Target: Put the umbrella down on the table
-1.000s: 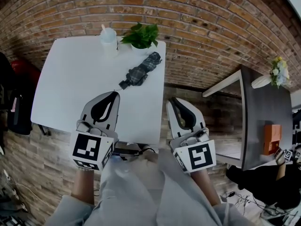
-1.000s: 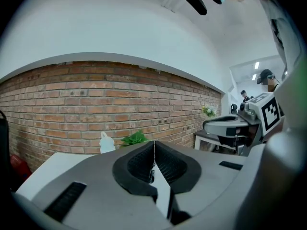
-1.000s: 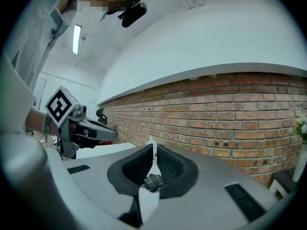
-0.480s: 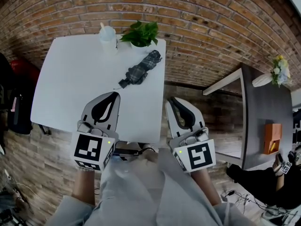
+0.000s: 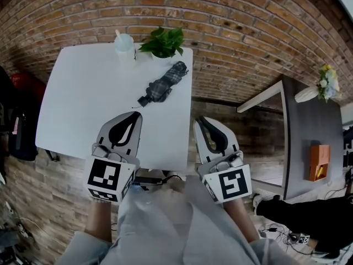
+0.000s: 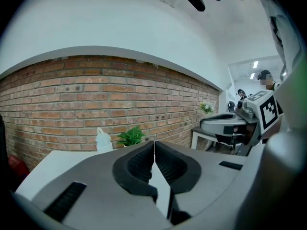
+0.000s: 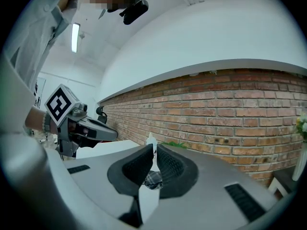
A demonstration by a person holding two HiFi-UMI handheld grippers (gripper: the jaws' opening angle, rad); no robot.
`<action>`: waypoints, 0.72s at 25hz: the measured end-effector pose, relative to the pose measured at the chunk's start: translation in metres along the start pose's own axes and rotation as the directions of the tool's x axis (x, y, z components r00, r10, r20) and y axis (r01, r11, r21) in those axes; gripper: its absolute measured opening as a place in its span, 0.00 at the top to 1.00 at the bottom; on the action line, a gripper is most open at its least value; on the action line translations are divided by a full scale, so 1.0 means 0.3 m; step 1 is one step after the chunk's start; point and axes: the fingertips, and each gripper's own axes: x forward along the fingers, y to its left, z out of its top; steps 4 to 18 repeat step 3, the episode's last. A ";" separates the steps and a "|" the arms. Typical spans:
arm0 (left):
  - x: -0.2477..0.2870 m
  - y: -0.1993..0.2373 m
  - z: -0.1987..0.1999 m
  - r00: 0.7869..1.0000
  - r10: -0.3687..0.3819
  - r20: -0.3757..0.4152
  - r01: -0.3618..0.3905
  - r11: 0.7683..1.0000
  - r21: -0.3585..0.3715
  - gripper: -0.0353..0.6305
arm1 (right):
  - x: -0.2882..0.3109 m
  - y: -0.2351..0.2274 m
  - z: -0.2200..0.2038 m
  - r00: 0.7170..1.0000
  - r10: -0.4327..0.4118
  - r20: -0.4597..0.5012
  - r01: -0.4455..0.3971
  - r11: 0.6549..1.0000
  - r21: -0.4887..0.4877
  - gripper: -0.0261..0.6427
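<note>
A folded dark plaid umbrella (image 5: pixel 163 83) lies flat on the white table (image 5: pixel 83 98), near its far right corner. Through the right gripper's closed jaws a bit of the umbrella (image 7: pixel 152 178) shows. My left gripper (image 5: pixel 135 114) hovers over the table's near edge, shut with nothing in it; its tips (image 6: pixel 154 142) meet. My right gripper (image 5: pixel 199 118) is just off the table's right front corner, jaws together and empty (image 7: pixel 154 146). Both point toward the brick wall, well short of the umbrella.
A potted green plant (image 5: pixel 163 42) and a white lidded cup (image 5: pixel 124 43) stand at the table's far edge by the brick wall. A dark table (image 5: pixel 311 131) with an orange box (image 5: pixel 319 163) and flowers (image 5: pixel 327 81) stands to the right. A black bag (image 5: pixel 22 126) hangs left.
Both grippers and the umbrella stay where they were. A person's legs at the lower right have drawn back out of the picture.
</note>
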 end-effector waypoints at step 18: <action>0.005 0.002 -0.003 1.000 -0.002 -0.003 0.002 1.000 0.001 0.91 | 0.002 -0.002 -0.006 1.000 0.000 -0.008 0.000 1.000 0.002 0.88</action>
